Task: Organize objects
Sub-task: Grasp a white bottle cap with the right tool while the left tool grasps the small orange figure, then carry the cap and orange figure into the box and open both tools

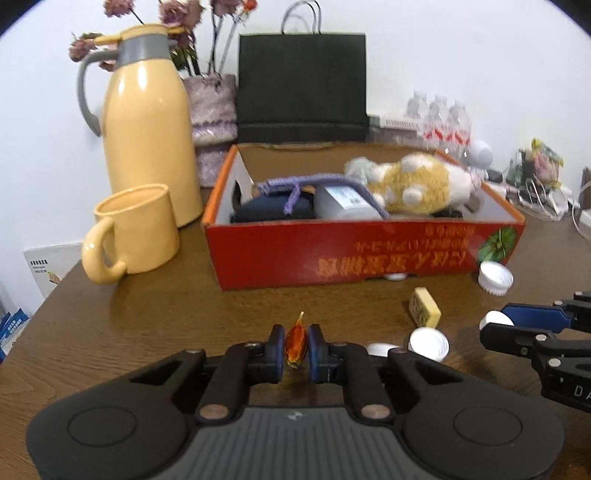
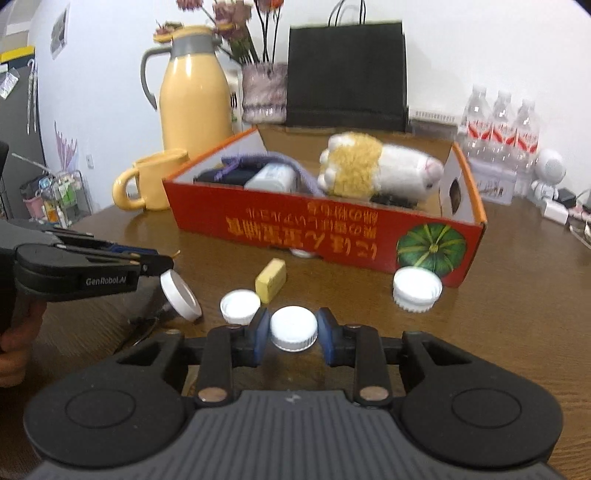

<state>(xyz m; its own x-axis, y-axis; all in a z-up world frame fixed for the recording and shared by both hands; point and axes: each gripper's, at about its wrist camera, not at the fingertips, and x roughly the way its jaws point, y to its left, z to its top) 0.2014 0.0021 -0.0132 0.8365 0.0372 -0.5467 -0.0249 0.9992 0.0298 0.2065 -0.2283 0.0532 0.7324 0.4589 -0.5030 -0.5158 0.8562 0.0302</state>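
Tongs on the left (image 1: pixel 297 349) pinch an orange wrapper (image 1: pixel 296 341); the right tongs (image 2: pixel 293 334) clamp a white cap (image 2: pixel 294 328), both low over the tabletop (image 1: pixel 147 314), likely bound for the red box (image 2: pixel 332 236) behind.

A lived-in home or small office corner: a brown wooden table (image 1: pixel 155 314) against a white wall, yellow thermos jug (image 1: pixel 147 122) upper left, dried flowers (image 2: pixel 229 18) top centre, bottled water (image 2: pixel 498 122) right.

Both wrist cameras look low and forward across the table (image 1: pixel 147 306), close to its near edge. Both views share the red box (image 2: pixel 332 236), which the left camera sees from further left.
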